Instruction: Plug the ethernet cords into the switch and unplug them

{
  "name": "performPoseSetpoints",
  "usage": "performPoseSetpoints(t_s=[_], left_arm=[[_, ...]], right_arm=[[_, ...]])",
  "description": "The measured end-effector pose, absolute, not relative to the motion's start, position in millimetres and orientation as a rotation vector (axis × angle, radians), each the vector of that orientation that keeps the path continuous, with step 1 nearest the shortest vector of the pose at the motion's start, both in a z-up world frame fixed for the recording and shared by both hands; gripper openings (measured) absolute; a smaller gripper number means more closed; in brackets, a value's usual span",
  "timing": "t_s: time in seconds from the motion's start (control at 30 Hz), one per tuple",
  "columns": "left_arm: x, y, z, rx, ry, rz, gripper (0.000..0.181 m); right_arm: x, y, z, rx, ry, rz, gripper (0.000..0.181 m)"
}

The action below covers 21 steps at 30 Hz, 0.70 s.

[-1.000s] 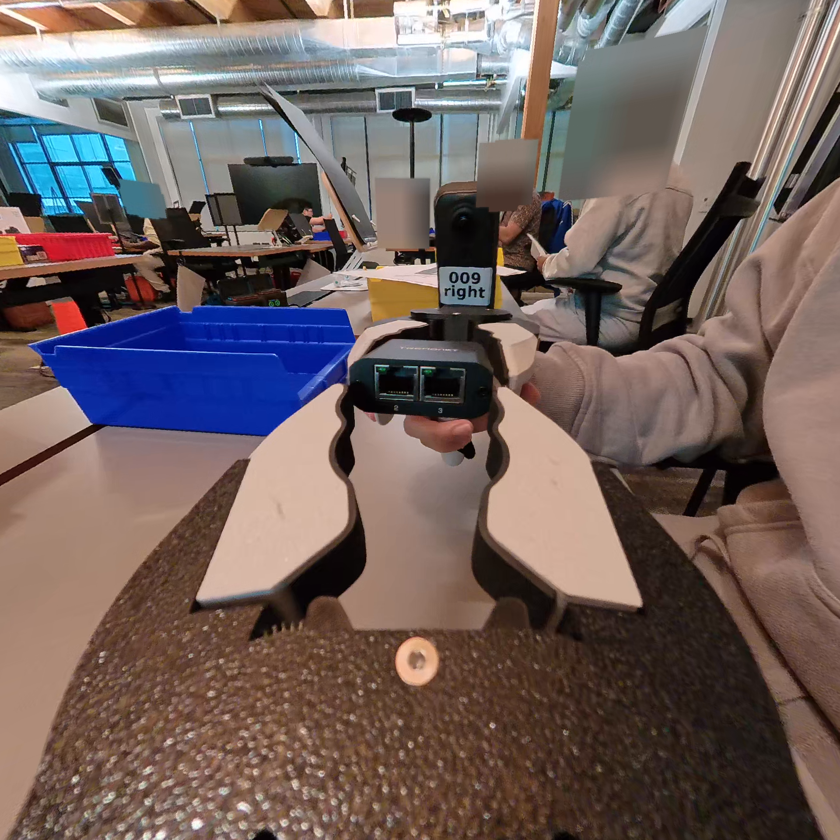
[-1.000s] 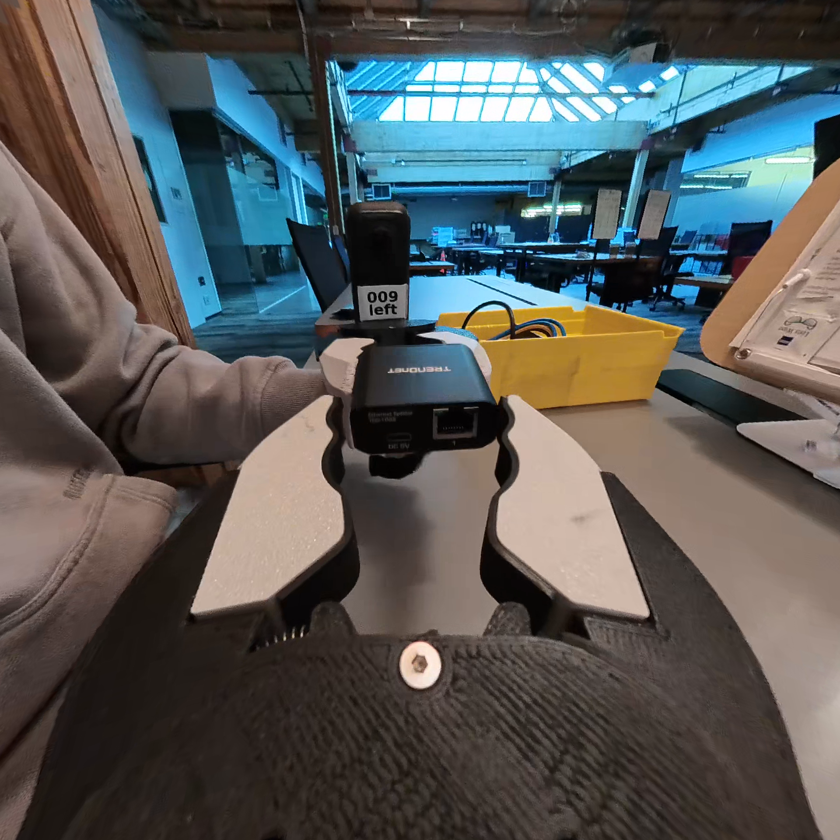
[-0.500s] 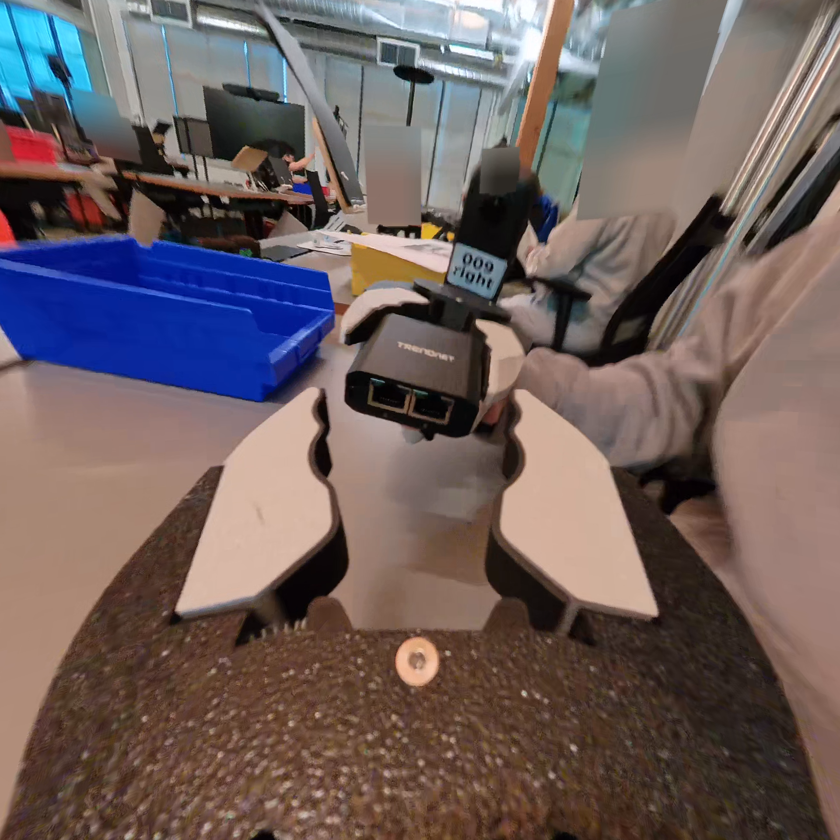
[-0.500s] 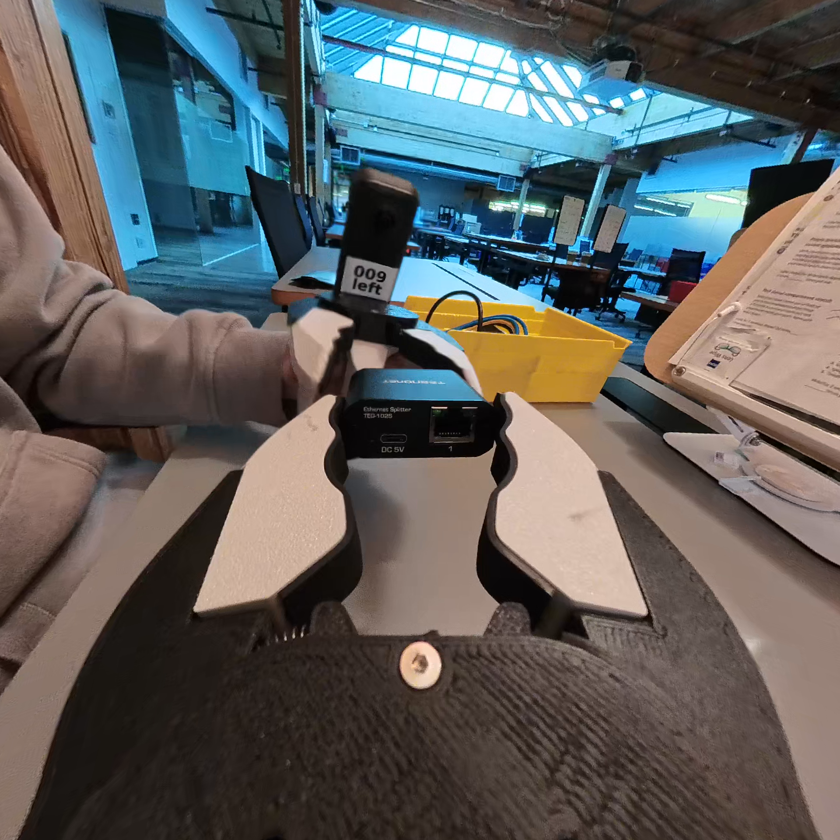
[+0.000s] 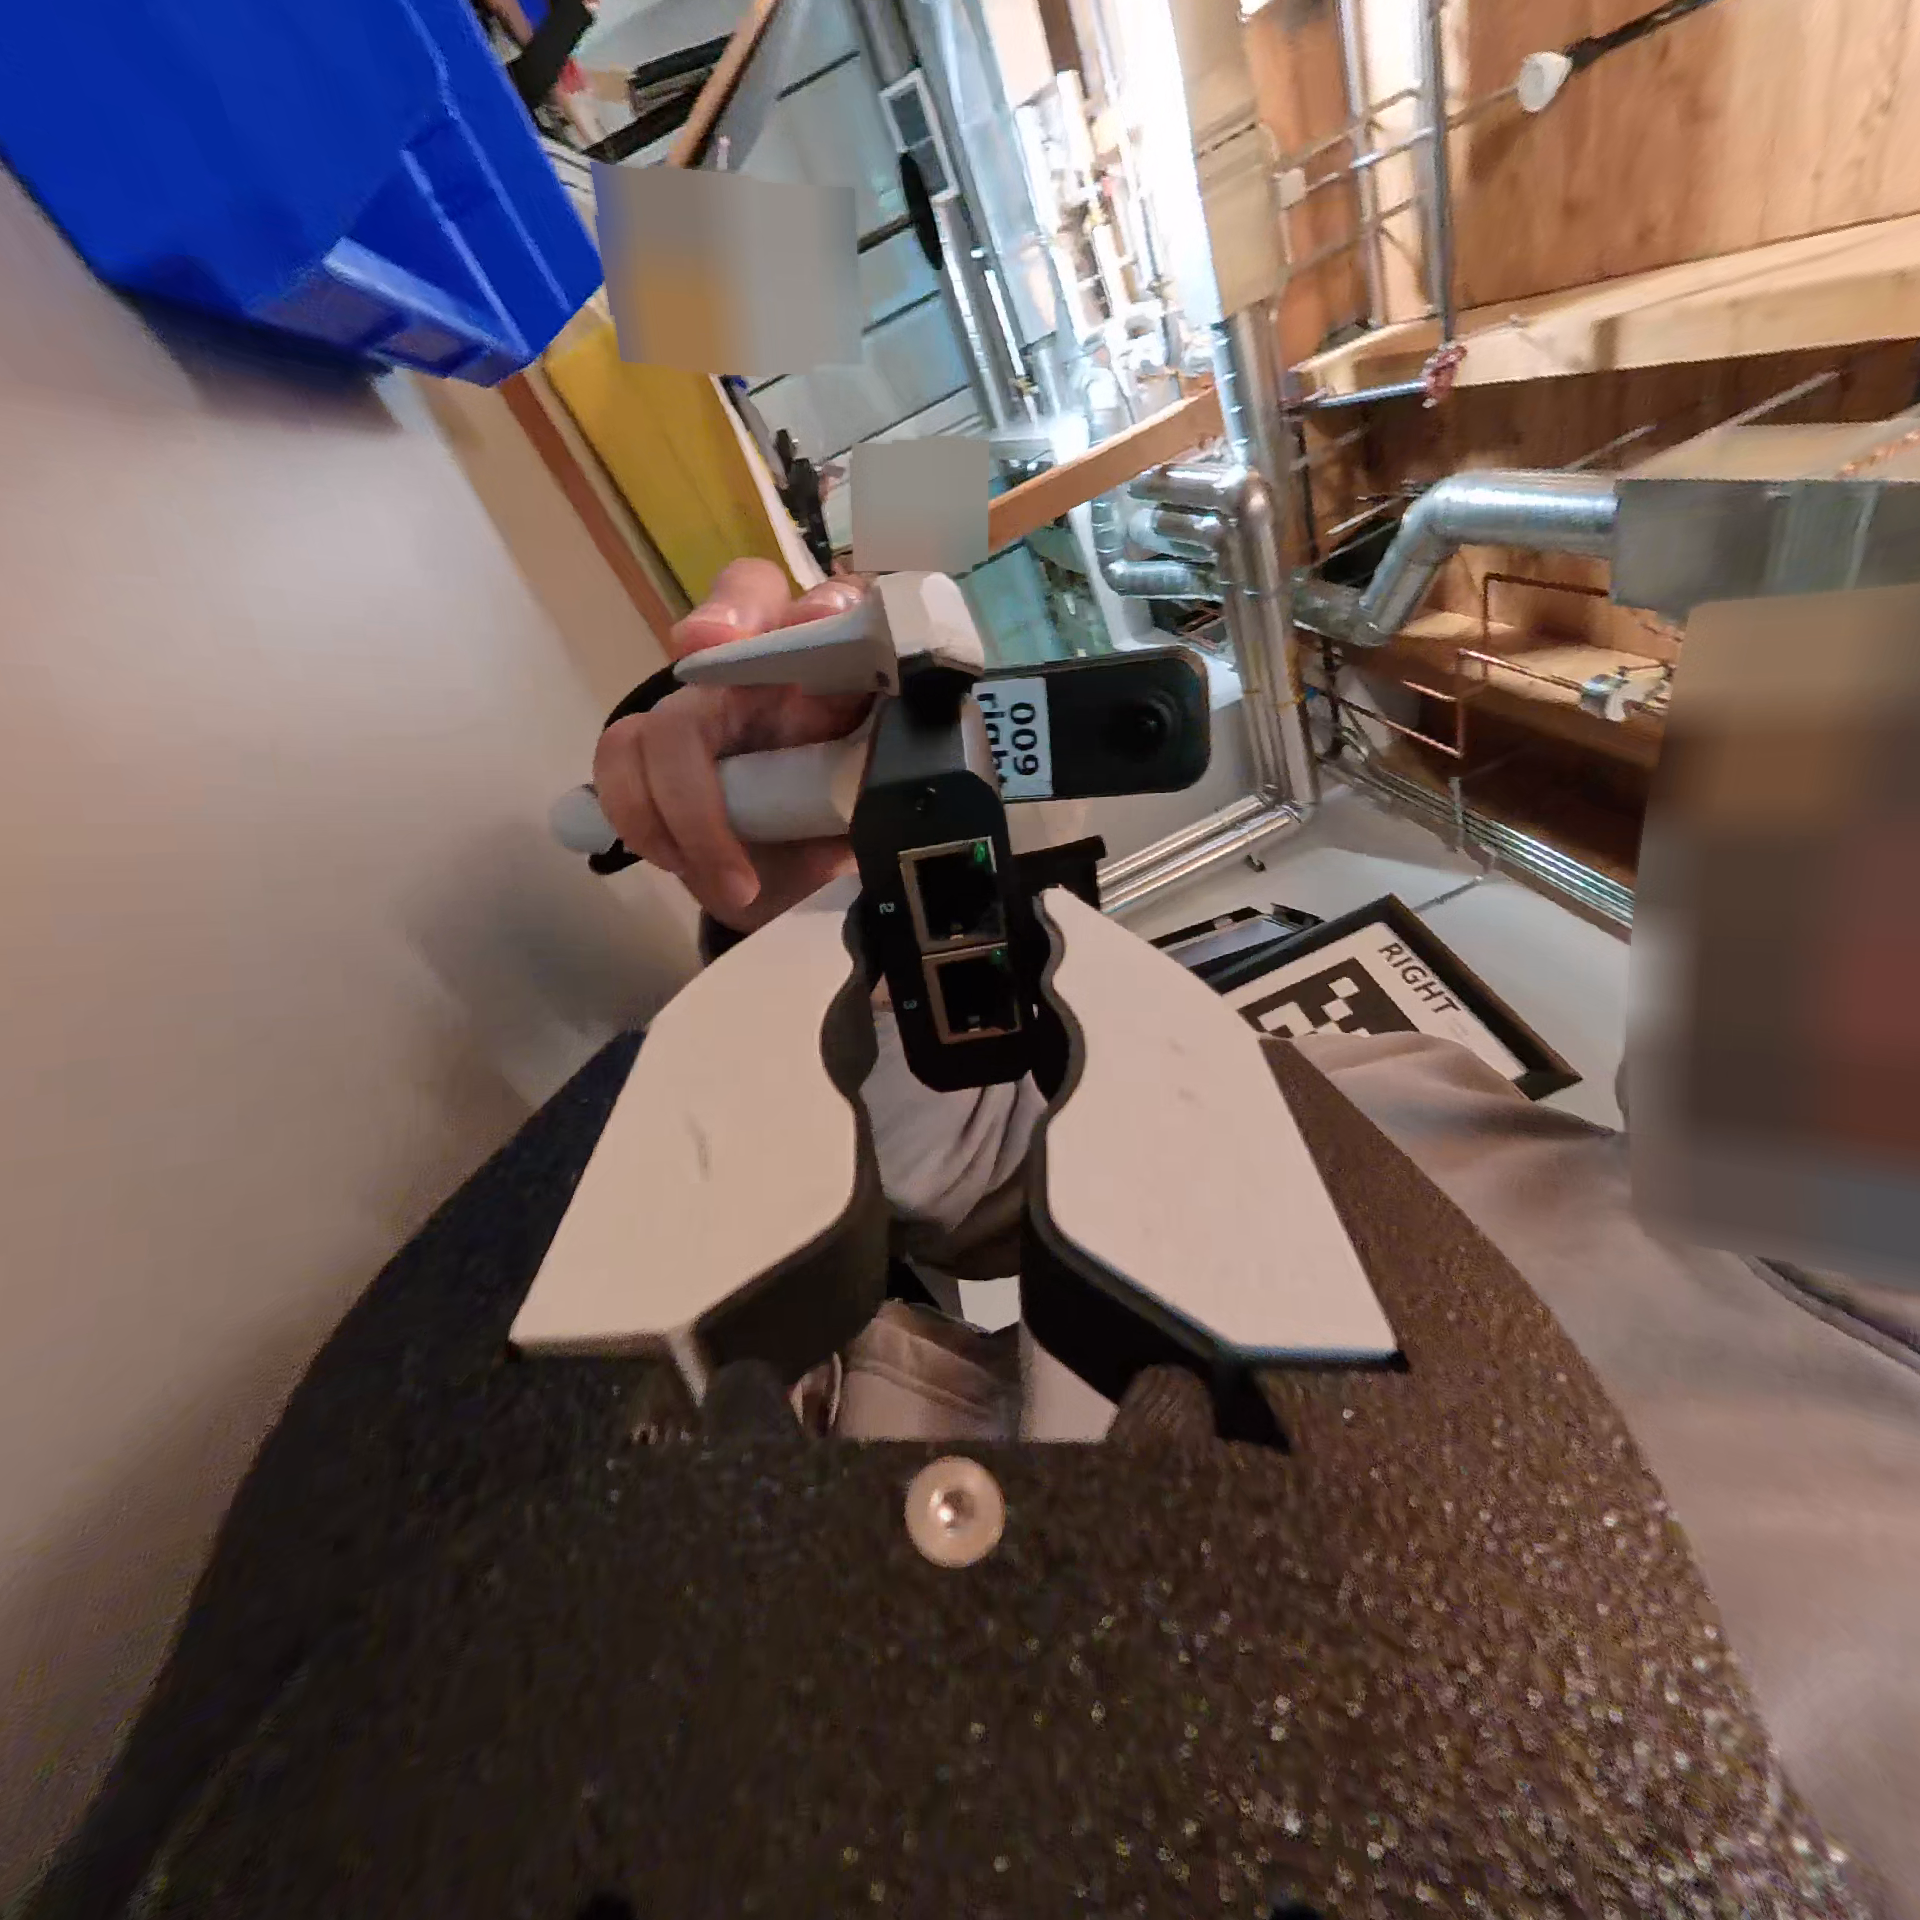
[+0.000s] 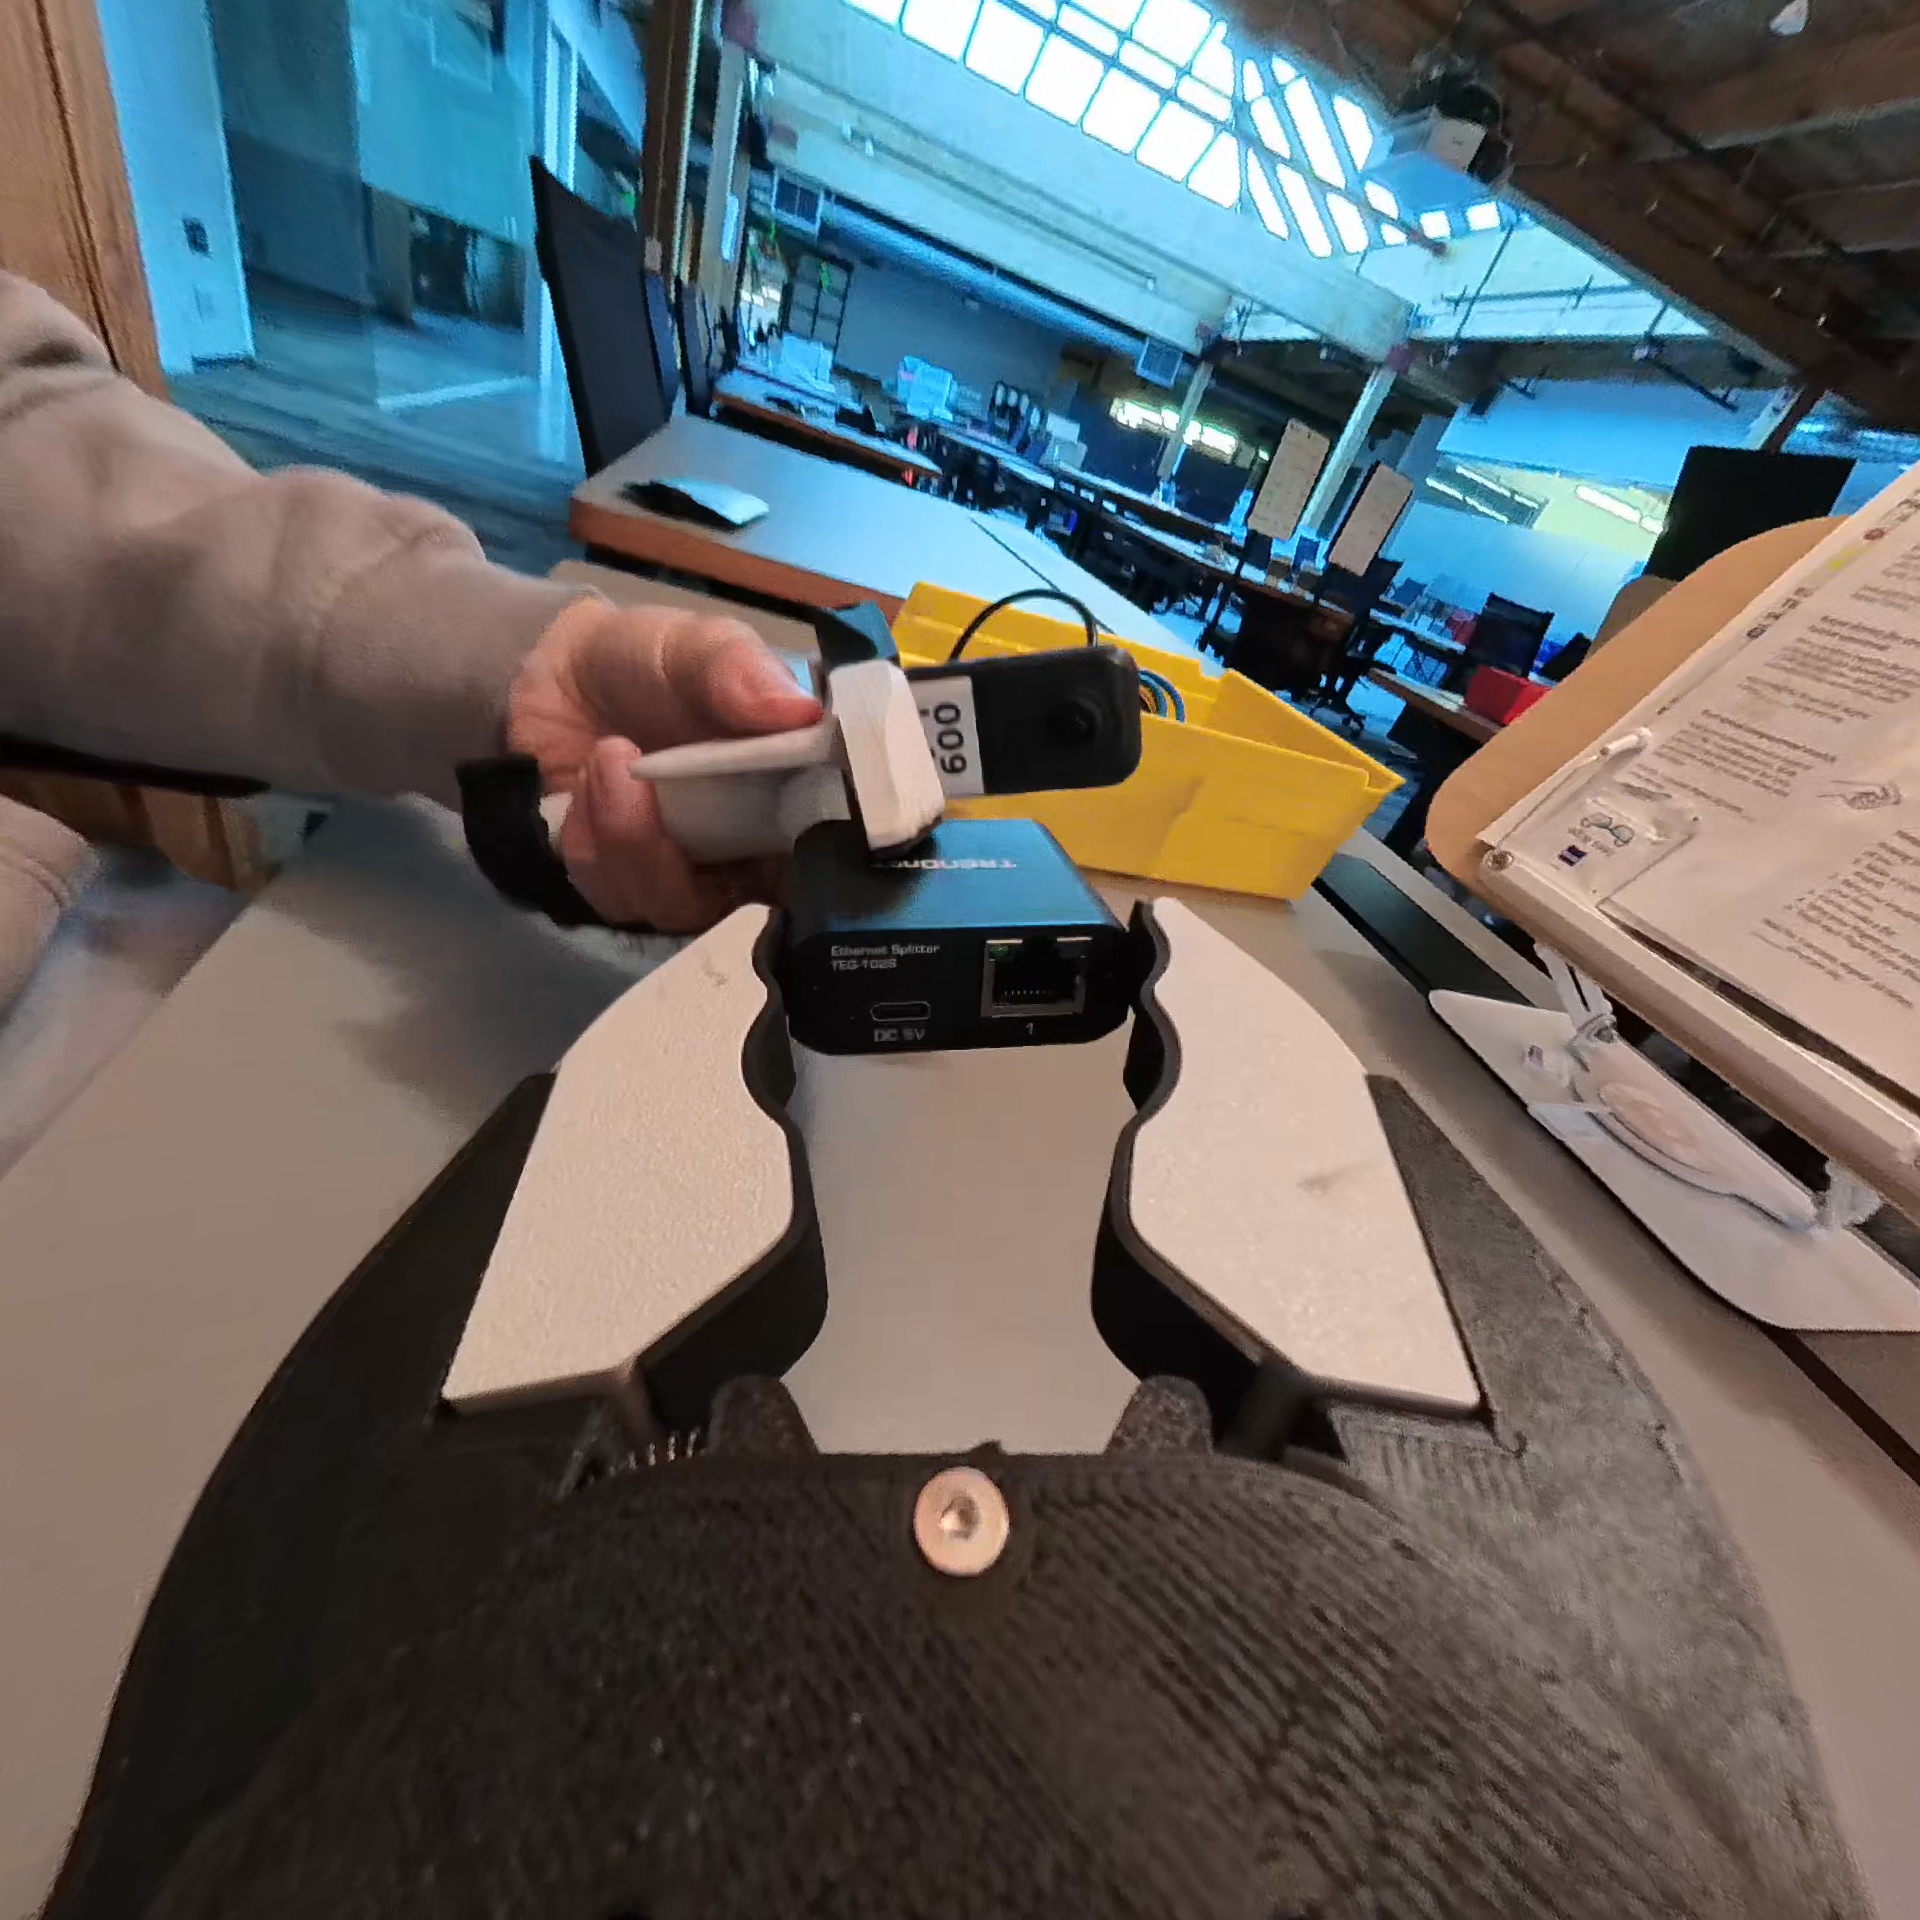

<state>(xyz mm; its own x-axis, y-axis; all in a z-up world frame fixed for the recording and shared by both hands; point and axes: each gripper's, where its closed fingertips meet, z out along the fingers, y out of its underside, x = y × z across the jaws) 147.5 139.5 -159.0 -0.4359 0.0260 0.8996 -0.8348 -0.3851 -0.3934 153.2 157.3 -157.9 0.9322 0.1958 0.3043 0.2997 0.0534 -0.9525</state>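
The switch point(image 5: 954, 951) is held between both of my grippers at once. In the left wrist view it sits at the centre of the frame with its two empty ports stacked one above the other; a second ago those ports sat side by side, so my left gripper point(image 5: 954, 997) has rolled about a quarter turn. Its fingers are now narrow and pinch the box's flat faces, where half a second ago they stood wide and clear of it. The table point(image 5: 239, 831) now fills the left of that frame and the blue bin point(image 5: 270, 156) has slid into the upper left corner.

In the right wrist view the switch point(image 6: 954, 961) lies flat at mid-frame, single port and power socket facing me, and my right gripper point(image 6: 954, 982) grips its short ends with fingers set about as wide as before. The far left gripper reaches in from the left, its camera now lying sideways rather than upright, one finger over the box's top. The yellow bin point(image 6: 1226, 800) with cords point(image 6: 1039, 613) in it sits behind, in the centre right, much as it did. No cord is in any port I can see.
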Motion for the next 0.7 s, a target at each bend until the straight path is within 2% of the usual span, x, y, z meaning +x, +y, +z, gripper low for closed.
performPoseSetpoints(t_s=[0.5,0.63,0.7], left_arm=[[150.1,136.8,-161.1,1.221,-1.3,1.73,0.023],[156.9,143.5,-161.6,1.249,-1.363,1.83,0.028],[162.1,150.6,-162.9,1.295,-1.436,1.89,0.038]], right_arm=[[153.6,159.6,-163.2,-1.549,-0.388,-0.086,0.062],[157.5,164.3,-163.6,-1.584,-0.298,-0.038,0.062],[161.4,164.7,-166.0,-1.59,-0.264,-0.023,0.062]])
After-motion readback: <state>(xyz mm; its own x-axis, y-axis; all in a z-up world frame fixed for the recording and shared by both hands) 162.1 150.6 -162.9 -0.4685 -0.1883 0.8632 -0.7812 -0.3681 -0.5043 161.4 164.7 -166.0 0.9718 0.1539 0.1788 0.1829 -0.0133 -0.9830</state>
